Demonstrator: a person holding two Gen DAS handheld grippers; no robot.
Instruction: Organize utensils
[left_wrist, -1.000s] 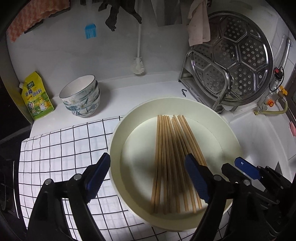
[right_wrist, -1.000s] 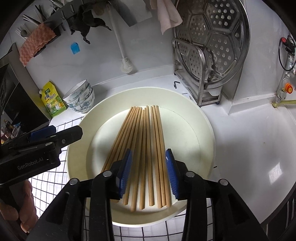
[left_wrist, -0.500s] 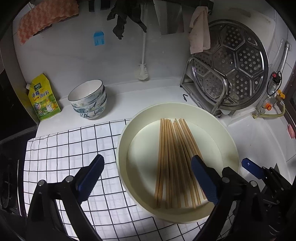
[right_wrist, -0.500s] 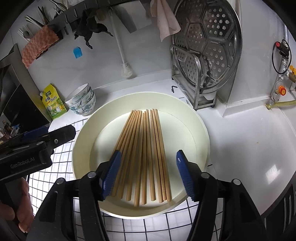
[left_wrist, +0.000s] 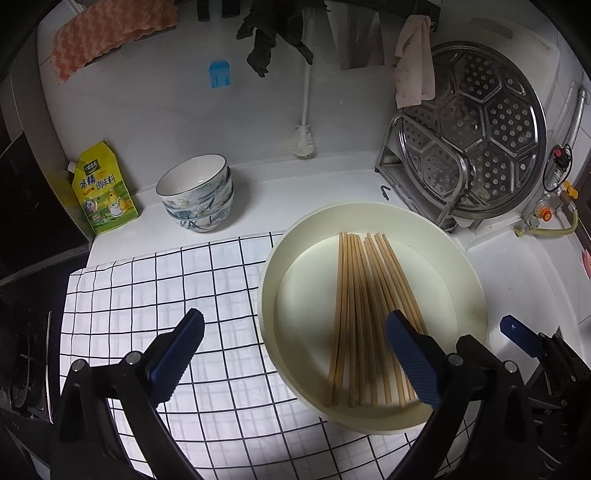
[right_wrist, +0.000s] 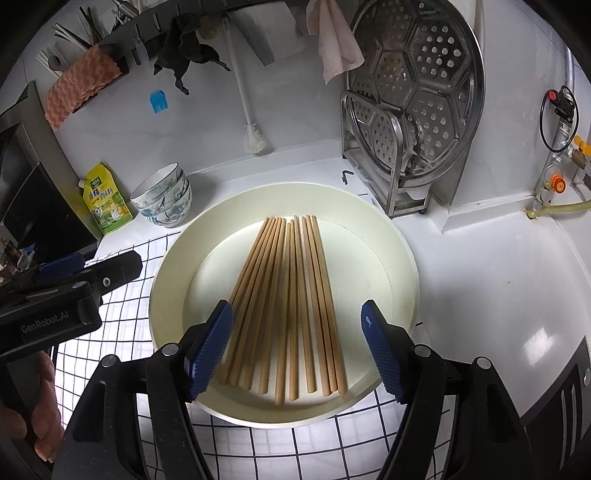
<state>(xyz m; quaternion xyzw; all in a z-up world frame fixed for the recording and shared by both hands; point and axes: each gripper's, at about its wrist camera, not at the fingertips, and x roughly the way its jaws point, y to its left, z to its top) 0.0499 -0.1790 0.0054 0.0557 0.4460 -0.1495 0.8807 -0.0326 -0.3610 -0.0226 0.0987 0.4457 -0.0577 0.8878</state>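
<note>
Right claw hangs low over the near rim of the cream dish, jaws just spread wide and gripping nothing, the chopsticks lying loose between the pads. Left claw is just as wide after opening further, empty too, one pad over the checked cloth, the other over the dish. So the sticks sit gathered in a flat fan on the dish floor, near ends roughly level, and that looks like the tidying mostly done; moving them to a proper holder, if that is the plan, is not yet begun. Farther back on the bench, stacked bowls appear empty, and a steel rack holds a perforated steamer tray upright.
</note>
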